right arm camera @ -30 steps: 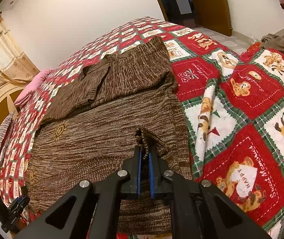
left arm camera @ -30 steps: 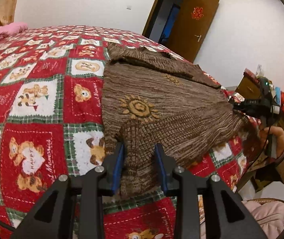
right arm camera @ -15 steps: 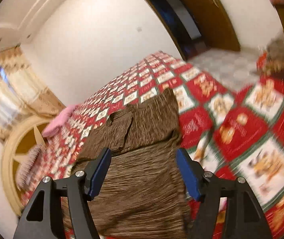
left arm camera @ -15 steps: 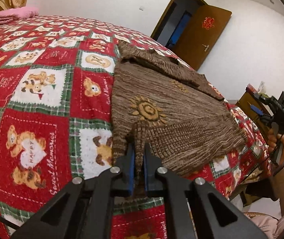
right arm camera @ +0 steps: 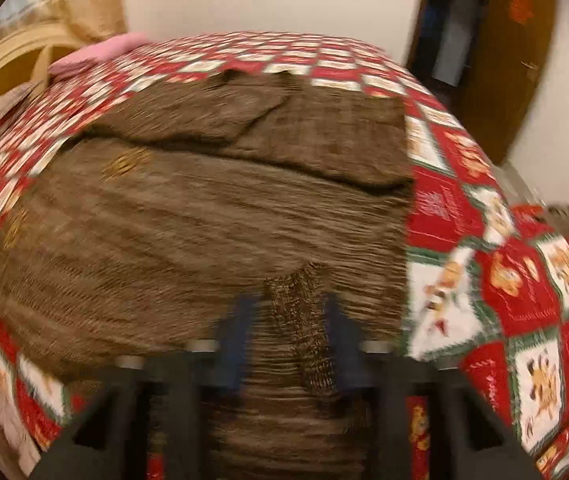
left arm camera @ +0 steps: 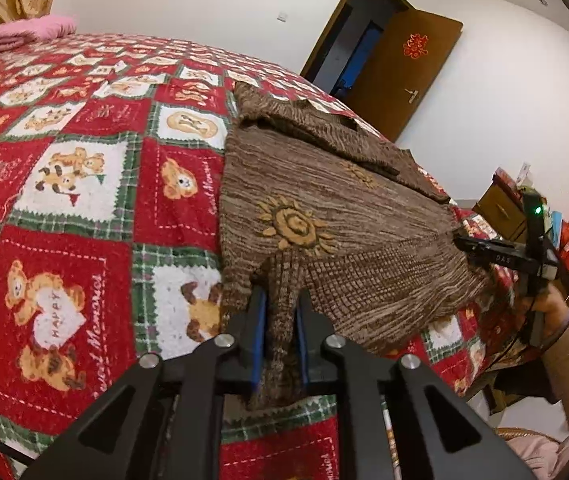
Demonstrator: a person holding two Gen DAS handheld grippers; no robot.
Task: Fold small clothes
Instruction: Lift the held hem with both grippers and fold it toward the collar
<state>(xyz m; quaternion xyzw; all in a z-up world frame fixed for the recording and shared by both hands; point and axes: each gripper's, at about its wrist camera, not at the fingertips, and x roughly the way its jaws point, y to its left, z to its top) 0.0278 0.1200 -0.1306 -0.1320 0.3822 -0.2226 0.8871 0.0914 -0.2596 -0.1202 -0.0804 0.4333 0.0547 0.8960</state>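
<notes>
Brown sweater (left arm camera: pixel 324 204) hem pinched by left tongs (left arm camera: pixel 280 304) | quilt (left arm camera: pixel 84 184) bare leftward

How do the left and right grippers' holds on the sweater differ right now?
Left gripper: jaws, just eased open slightly, pinch the sweater at its ribbed hem; sharp view. Right gripper: jaws, just closing, stand wider, a gap beside the hem strip; blurred view. Both have hem between their jaws.

A: Report the left claw (left arm camera: pixel 280 312).

B: I see its blue pads clamped on the ribbed hem of the brown sweater (left arm camera: pixel 324 216), which lies flat on the bed (left arm camera: pixel 68 208), sleeves folded across the top.

A: And the right side?

B: My right claw (left arm camera: pixel 464 245) touches the sweater's far hem corner; its jaw state is unreadable.
</notes>
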